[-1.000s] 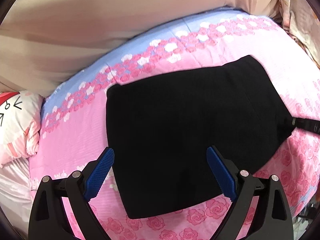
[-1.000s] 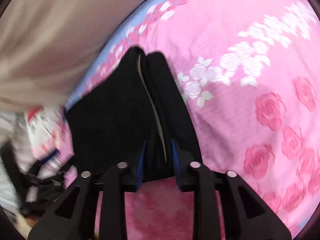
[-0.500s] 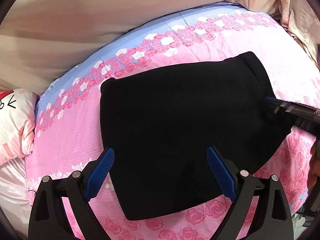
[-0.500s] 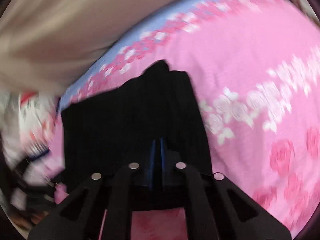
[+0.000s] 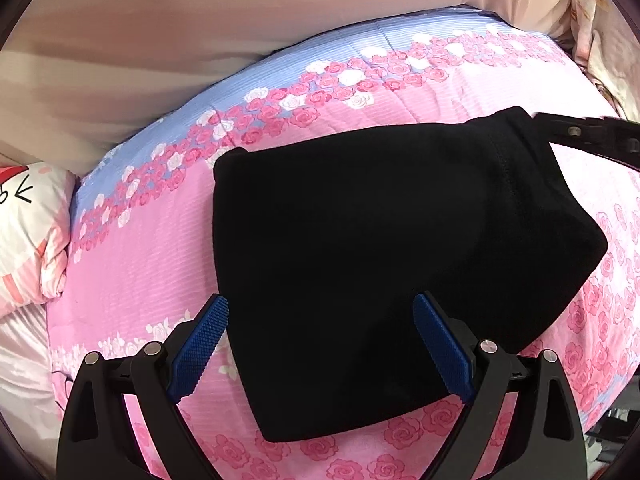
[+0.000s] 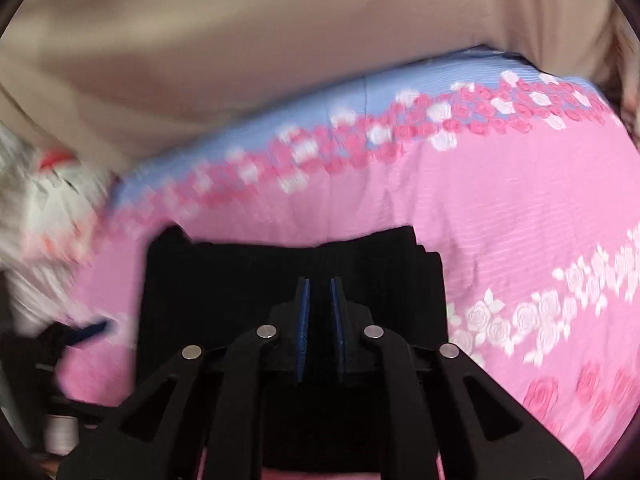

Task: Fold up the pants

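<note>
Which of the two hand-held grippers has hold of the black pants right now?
The right hand-held gripper: its blue pads are nearly closed, pinching an edge of the pants. The left hand-held gripper is wide open above them, gripping nothing.

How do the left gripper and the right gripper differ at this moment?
The left gripper is wide open and holds nothing above the black pants; the right gripper has just closed on an edge of the pants. Both have black arms with blue pads and point down at the pink floral quilt.
</note>
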{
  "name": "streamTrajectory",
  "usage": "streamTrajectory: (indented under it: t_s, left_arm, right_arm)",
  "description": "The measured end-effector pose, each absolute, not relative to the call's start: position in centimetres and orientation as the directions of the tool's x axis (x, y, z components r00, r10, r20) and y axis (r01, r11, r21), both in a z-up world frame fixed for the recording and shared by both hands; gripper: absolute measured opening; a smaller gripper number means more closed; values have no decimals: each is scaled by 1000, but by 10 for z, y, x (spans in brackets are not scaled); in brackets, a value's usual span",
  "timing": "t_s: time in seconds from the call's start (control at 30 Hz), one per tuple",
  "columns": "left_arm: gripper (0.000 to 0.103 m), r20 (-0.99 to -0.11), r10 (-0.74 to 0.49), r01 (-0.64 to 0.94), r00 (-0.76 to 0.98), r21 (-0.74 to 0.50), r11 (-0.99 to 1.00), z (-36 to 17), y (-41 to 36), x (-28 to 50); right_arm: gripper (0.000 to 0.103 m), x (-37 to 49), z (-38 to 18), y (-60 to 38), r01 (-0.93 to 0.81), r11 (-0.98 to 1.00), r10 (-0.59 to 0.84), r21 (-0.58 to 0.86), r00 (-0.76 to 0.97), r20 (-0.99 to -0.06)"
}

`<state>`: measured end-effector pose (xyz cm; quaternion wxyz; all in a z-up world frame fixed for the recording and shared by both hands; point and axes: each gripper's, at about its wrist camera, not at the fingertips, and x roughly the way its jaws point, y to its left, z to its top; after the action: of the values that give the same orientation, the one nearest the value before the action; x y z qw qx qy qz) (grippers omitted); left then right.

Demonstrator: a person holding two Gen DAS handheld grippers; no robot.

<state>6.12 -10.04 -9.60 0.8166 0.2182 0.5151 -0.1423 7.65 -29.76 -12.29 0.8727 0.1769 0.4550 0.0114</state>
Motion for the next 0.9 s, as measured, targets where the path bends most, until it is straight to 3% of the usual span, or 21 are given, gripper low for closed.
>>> streamTrajectory:
  t_s: [0.03, 0.13, 0.17, 0.33, 0.43, 0.47, 0.57, 0.67, 0.77, 0.8, 0.9]
  left_arm:
    - [92, -906, -9, 456, 424, 205, 866, -96, -101, 62]
    - [92, -902, -15, 453, 432, 203, 868, -91, -101, 62]
    - [92, -897, -18, 453, 442, 206, 868, -87, -100, 62]
    - [92, -892, -19, 445, 452, 207, 871, -85, -99, 63]
    - [92, -898, -1, 427, 440, 208, 880, -89, -93, 66]
    - [92, -898, 1, 425, 441, 209, 880, -89, -91, 66]
    - [92, -887, 34, 403, 461, 244, 882, -92, -80, 71]
    - [92, -894, 56, 375, 444, 242, 895, -100, -70, 81]
    - [92, -901, 67, 357, 428, 236, 904, -108, -65, 88]
    - [92, -903, 71, 356, 423, 238, 903, -111, -65, 90]
    - [92, -906, 72, 363, 418, 239, 901, -114, -67, 91]
  right_arm:
    - [8, 81, -143, -302, 171, 942, 157, 288, 533, -831]
    - [9, 71, -146, -317, 255, 882, 207, 396, 546, -812]
    - [14, 67, -138, -316, 252, 878, 208, 406, 564, -799]
    - [14, 88, -123, -295, 141, 915, 227, 377, 594, -772]
    - [9, 100, -151, -311, 222, 907, 183, 359, 560, -808]
    - [0, 96, -155, -321, 238, 891, 194, 387, 571, -798]
    - [3, 87, -149, -339, 309, 833, 216, 460, 583, -783]
    - [6, 90, -123, -314, 225, 854, 249, 469, 614, -749]
    - [2, 112, -130, -282, 123, 912, 261, 392, 564, -783]
    - [0, 122, -150, -285, 148, 926, 227, 346, 512, -828]
    - [2, 119, -160, -318, 273, 857, 238, 437, 542, -806]
